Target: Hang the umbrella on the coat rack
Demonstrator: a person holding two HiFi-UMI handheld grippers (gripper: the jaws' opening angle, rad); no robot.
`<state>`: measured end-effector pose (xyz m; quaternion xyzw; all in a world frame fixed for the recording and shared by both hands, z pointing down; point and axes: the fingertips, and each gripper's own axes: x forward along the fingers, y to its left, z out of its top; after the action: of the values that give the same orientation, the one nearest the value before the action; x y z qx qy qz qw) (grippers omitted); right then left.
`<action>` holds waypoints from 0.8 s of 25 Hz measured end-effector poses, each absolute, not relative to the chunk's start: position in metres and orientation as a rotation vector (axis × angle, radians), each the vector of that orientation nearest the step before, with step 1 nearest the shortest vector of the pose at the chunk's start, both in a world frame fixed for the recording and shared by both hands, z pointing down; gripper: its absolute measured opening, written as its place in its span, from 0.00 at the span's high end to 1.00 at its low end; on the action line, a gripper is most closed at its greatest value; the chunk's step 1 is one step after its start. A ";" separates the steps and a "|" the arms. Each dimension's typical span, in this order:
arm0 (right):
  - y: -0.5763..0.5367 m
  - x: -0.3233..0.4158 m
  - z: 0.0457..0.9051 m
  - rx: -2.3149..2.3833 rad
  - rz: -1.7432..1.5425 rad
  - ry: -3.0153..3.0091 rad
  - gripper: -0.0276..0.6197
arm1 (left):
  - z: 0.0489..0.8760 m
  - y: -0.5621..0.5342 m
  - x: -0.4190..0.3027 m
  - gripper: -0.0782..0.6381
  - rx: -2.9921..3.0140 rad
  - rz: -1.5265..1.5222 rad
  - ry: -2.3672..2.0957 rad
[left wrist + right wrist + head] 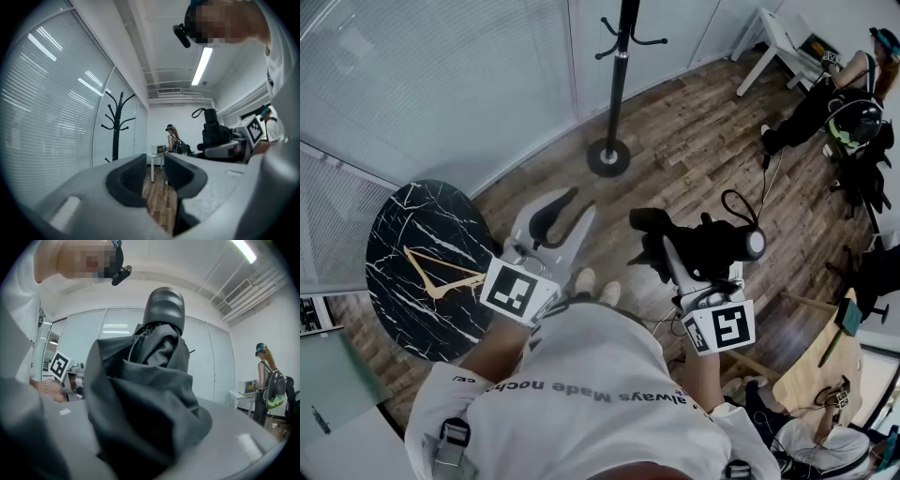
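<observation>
A folded black umbrella (705, 246) with a round handle cap (756, 244) and a wrist strap lies level in my right gripper (673, 251), which is shut on its fabric body. In the right gripper view the umbrella (150, 394) fills the space between the jaws and hides the pads, and its cap (163, 305) points away from me. My left gripper (570, 214) is held beside it, open by a narrow gap, with only floor showing between the pads (129, 180). The black coat rack (619, 66) stands ahead by the glass wall, its hooks (116, 123) bare.
A round black marble table (422, 267) stands at my left. The rack's round base (608, 157) rests on the wood floor. Another person (844, 103) stands at the far right near a white table (778, 37). Blinds cover the glass wall (441, 75).
</observation>
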<state>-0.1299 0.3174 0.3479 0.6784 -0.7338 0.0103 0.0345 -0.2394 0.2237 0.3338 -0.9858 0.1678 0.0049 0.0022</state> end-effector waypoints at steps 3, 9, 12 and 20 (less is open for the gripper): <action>0.320 -0.136 0.342 2.080 0.037 -2.256 0.53 | 0.326 0.226 -0.245 0.73 -3.086 0.010 0.515; 0.320 -0.144 0.330 2.102 0.021 -2.269 0.53 | 0.314 0.224 -0.257 0.73 -3.089 0.031 0.502; 0.308 -0.152 0.329 2.092 0.006 -2.256 0.53 | 0.316 0.213 -0.268 0.73 -3.088 0.036 0.499; 0.279 -0.157 0.333 2.097 -0.001 -2.249 0.53 | 0.318 0.188 -0.269 0.73 -3.104 0.057 0.469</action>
<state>-0.1567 0.2785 0.3326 0.6815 -0.7310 -0.0003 0.0332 -0.2688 0.1877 0.3181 -0.9886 0.1494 0.0181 0.0008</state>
